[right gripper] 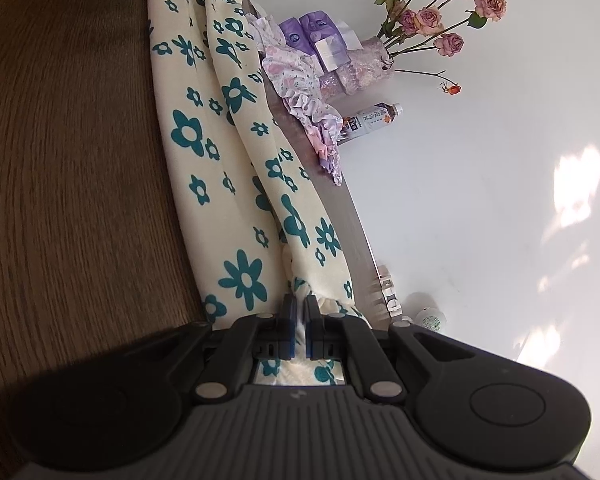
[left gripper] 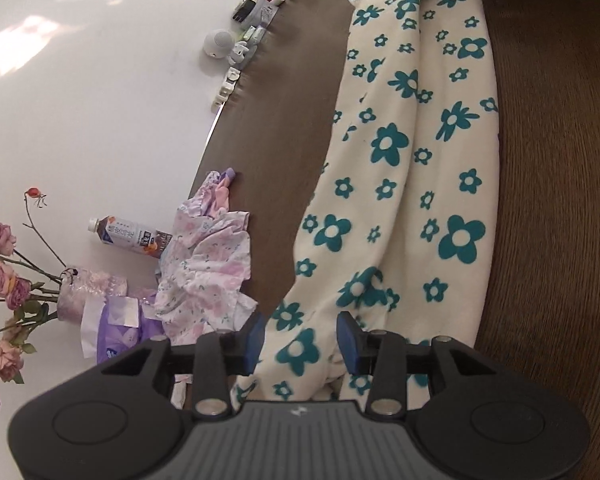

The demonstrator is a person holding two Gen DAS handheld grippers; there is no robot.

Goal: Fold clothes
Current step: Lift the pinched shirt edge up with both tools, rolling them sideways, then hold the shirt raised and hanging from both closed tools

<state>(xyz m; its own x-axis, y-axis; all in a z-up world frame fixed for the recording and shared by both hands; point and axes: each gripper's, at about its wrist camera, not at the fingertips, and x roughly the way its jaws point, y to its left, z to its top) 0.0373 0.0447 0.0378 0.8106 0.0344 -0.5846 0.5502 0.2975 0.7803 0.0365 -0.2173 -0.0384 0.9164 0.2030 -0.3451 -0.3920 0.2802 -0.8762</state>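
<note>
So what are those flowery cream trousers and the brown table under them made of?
The cream trousers with teal flowers look like soft fleece or brushed knit: matte, slightly fuzzy, falling in thick rounded folds; the exact fibre can't be told. The brown table looks like wood or wood-grain veneer, with fine parallel grain lines and a low sheen; solid or laminate isn't clear.

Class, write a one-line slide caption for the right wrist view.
Right tool pinches one end of the flowered trousers stretched along the wooden table.
</note>
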